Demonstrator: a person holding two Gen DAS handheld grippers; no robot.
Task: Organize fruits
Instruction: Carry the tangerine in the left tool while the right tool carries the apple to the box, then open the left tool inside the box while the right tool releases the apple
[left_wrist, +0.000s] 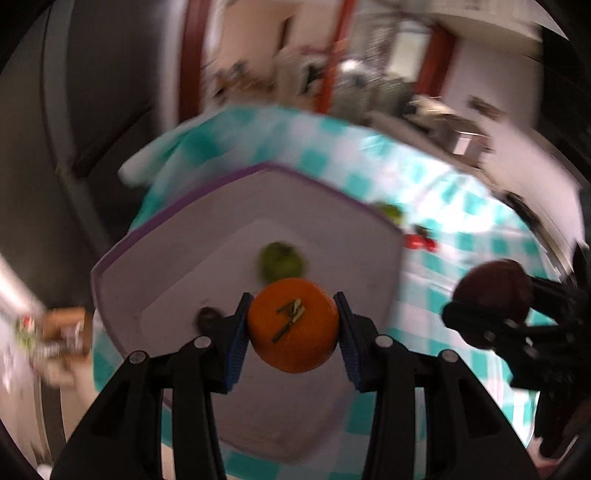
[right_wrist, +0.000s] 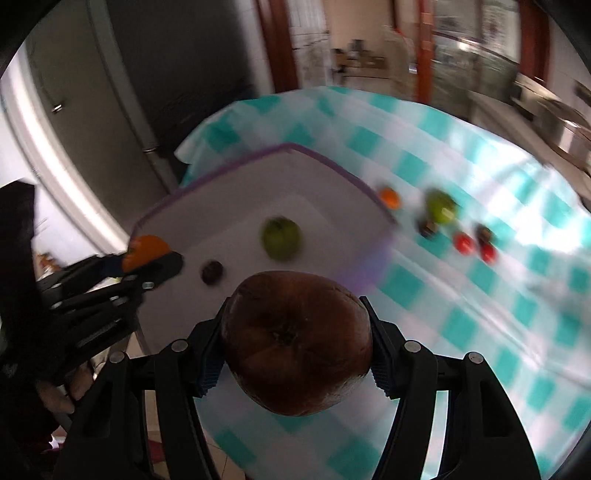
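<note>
Clamping an orange (left_wrist: 293, 325) between its blue-padded fingers (left_wrist: 236, 339), the left gripper (left_wrist: 293, 332) hangs over the near part of a white tray with a purple rim (left_wrist: 207, 184). The right gripper (right_wrist: 295, 343) has its fingers (right_wrist: 212, 365) pressed against both sides of a large dark brown round fruit (right_wrist: 297, 341), held above the tray's near right corner, where the tray meets the checked teal-and-white cloth (right_wrist: 480, 295) covering the desk.

On the tray lie a green fruit (right_wrist: 281, 237) near its middle and a small dark fruit (right_wrist: 212, 272) closer to the near left side, the two apart from each other.

On the cloth beyond the tray's right edge, toward the far right of the desk, sit a smaller orange fruit (right_wrist: 390, 197) just beside the tray rim, a second green fruit (right_wrist: 440, 206), two small red fruits (right_wrist: 464, 243) and some small dark ones (right_wrist: 427, 228) among them. Both views are smeared by motion blur, so finer detail of these small fruits cannot be made out.
</note>
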